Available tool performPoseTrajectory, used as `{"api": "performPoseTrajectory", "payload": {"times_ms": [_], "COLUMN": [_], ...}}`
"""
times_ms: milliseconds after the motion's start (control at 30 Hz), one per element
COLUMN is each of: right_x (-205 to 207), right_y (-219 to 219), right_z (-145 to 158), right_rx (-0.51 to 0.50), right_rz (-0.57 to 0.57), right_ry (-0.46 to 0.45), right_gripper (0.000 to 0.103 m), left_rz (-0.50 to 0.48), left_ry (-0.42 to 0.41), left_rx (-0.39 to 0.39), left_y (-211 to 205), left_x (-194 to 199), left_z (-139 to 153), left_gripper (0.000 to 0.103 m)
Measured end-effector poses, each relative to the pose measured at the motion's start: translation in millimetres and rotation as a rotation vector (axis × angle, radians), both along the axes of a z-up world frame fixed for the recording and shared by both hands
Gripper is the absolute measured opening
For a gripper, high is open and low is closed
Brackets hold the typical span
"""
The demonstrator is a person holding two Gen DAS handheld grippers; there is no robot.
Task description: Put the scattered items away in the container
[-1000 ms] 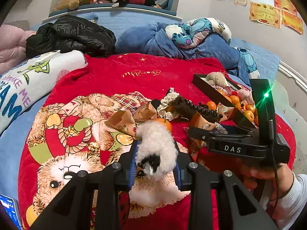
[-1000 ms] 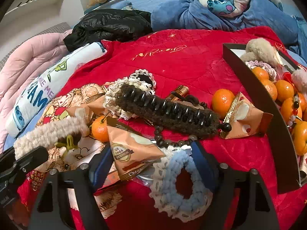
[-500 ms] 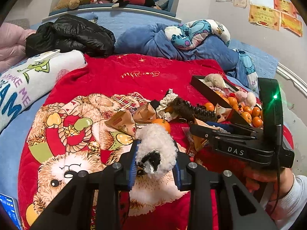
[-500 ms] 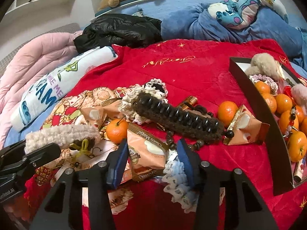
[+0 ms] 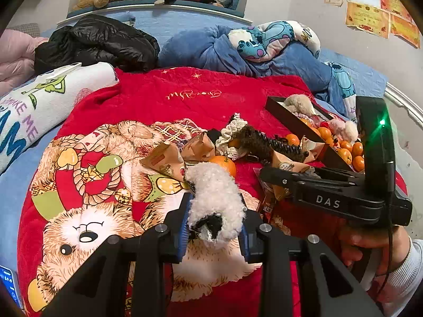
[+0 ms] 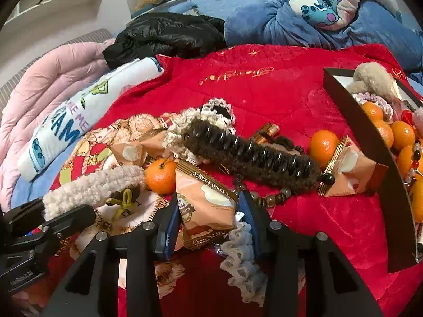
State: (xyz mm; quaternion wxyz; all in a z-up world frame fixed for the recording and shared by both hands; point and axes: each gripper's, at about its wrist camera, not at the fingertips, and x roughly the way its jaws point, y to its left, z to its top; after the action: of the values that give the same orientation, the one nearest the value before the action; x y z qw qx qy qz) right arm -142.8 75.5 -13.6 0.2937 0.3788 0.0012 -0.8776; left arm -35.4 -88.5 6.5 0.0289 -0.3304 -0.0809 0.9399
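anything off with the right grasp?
Yes. The right hand-held gripper has closed on the snack packet, but the blue-white scrunchie is caught at its right finger and dangles below. It looks like an unintended double pick. The left hand-held gripper holds only the fluffy white scrunchie.

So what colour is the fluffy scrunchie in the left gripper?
White, with a black inner part; the scrunchie in the left gripper shows best in the left wrist view.
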Motion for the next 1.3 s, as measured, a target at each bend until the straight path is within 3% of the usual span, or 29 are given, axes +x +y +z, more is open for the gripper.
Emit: {"api": "performPoseTrajectory", "payload": {"times_ms": [300,433,600,800,967,1300], "right_x": [13.1,4.6,0.2,-5.9,-7.3,-7.0], "right_y": [2.8,11.5,5.5,-14.7,-30.6,-38.8], "right_z": [18.6,15.1,6.4,0.6,-4.0,-8.2], "right_rx": [-0.011,-0.099,-0.048,0.019,0.056,0.09], "right_rz": [0.027,0.048,0.063,0.083,0.114,0.122], "right_ry": [0.091,-0.009,-0.047,-0.018,-0.006,0.007], "right_gripper": [0.045,0.045,0.045,0.044,0.04,0.04], "left_rz": [-0.02,-0.019,-0.02,-0.012,0.03,0.034], "left_ry": [-0.015,-0.051,-0.078,-0.094,-0.174,-0.168], "left_rx": [0.004,0.016,0.009,0.025,0.056,0.035], "left_y": [1.5,-0.4,1.4,2.0,-3.3,2.7], "left_x": [1.6,-4.1,-8.5,-14.2,-24.8,-28.5], "left_z": [2.9,-4.9,-11.4,-15.4,-31.4,-34.3], "left_gripper": [0.031,0.031,0.031,0.031,0.032,0.031]}}
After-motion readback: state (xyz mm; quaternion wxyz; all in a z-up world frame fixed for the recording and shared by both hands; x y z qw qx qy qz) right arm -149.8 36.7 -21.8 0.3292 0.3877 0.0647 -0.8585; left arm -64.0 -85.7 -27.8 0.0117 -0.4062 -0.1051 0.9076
